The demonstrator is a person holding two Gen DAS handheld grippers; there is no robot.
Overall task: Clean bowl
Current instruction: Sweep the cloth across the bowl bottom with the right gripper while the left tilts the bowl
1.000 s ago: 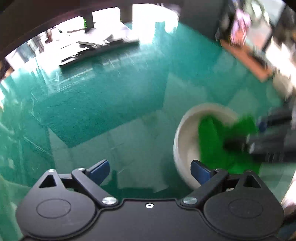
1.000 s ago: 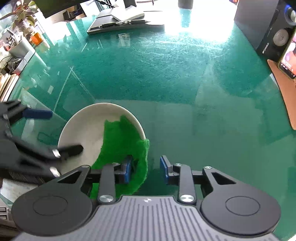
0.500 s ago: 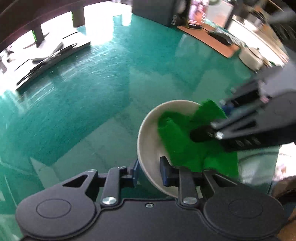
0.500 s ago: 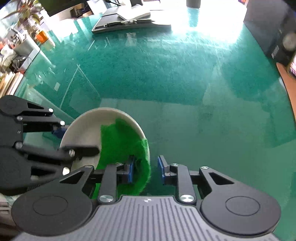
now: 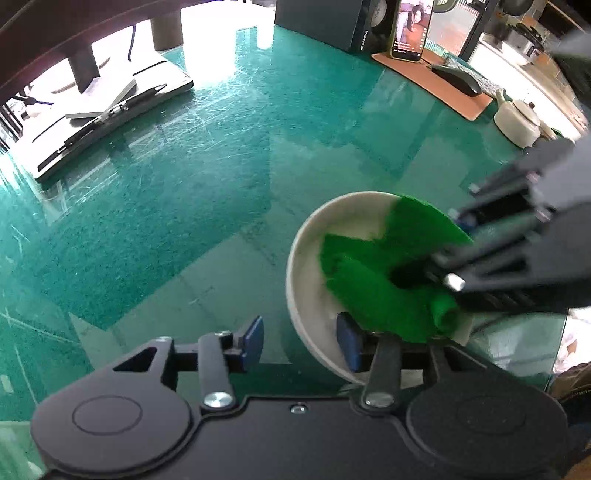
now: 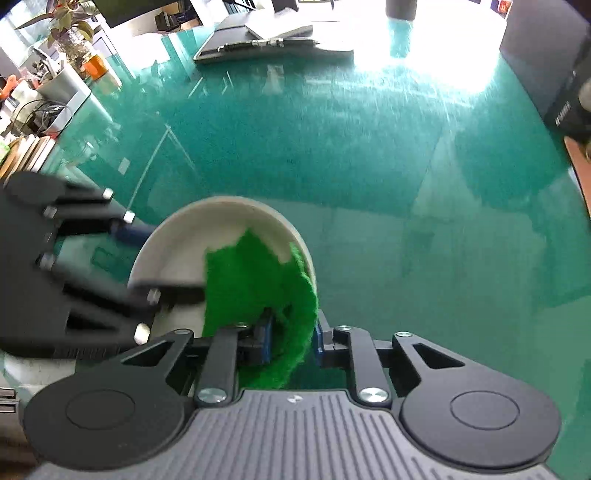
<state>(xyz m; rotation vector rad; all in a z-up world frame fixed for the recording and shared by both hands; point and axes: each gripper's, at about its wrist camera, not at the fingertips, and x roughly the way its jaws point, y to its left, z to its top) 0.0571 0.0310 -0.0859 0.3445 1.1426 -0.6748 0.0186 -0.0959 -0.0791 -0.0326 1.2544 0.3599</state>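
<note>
A white bowl (image 5: 306, 266) sits on the green glass table with a green cloth (image 5: 376, 288) bunched inside it and draped over its rim. My left gripper (image 5: 301, 341) straddles the bowl's near rim, one pad inside and one outside. Its jaws are opening and the outer pad stands clear of the wall. In the right wrist view my right gripper (image 6: 292, 338) pinches the green cloth (image 6: 255, 277) where it hangs over the edge of the bowl (image 6: 184, 243). Its jaws are closing on the cloth.
A flat grey device with a pen (image 5: 110, 110) lies at the far left. A dark speaker (image 5: 332, 26), a phone (image 5: 410, 29), a mouse (image 5: 458, 79) on a brown mat and a white teapot (image 5: 517, 122) stand at the far right. The table edge (image 5: 554, 332) runs just beyond the bowl.
My left gripper swung over to the bowl, closed over its near rim, then widened again. My right gripper narrowed a little on the cloth and stayed at the bowl's edge.
</note>
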